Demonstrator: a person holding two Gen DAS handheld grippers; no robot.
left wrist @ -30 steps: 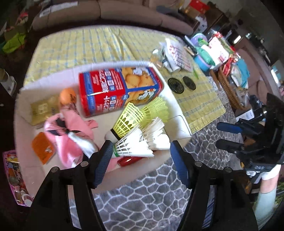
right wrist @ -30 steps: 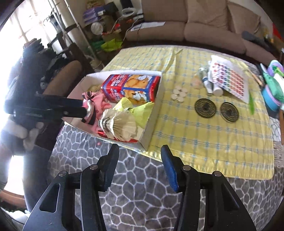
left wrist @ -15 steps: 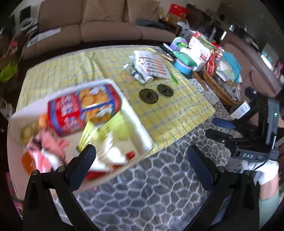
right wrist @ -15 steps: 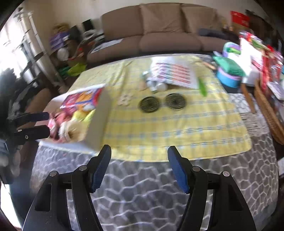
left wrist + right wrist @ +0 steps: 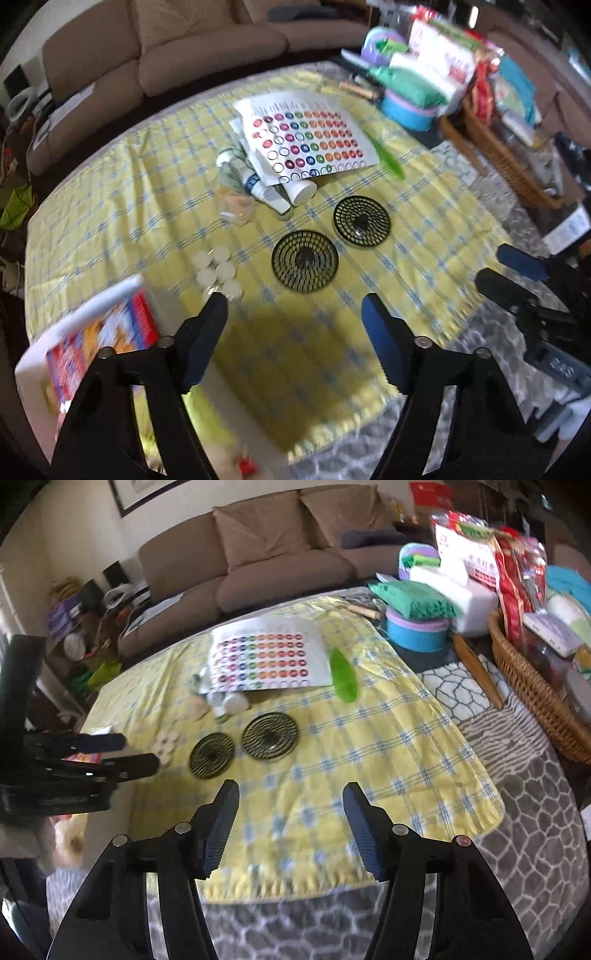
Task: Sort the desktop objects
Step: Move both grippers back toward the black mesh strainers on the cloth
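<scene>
Yellow checked cloth [image 5: 177,206] looking woven and matt; two black grille discs [image 5: 305,260] showing glossy plastic; sticker sheet [image 5: 310,142] appearing glossy paper; wicker basket [image 5: 532,690] looking rough.

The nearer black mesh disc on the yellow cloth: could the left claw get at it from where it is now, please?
Probably yes. The left claw is open and empty, and the black mesh disc lies flat just beyond it, with only bare yellow cloth between.

Both wrist views look steeply down over the yellow cloth [image 5: 177,206] on the tabletop, sharing the two black mesh discs [image 5: 269,735]; each sees the other tool at its edge.
</scene>
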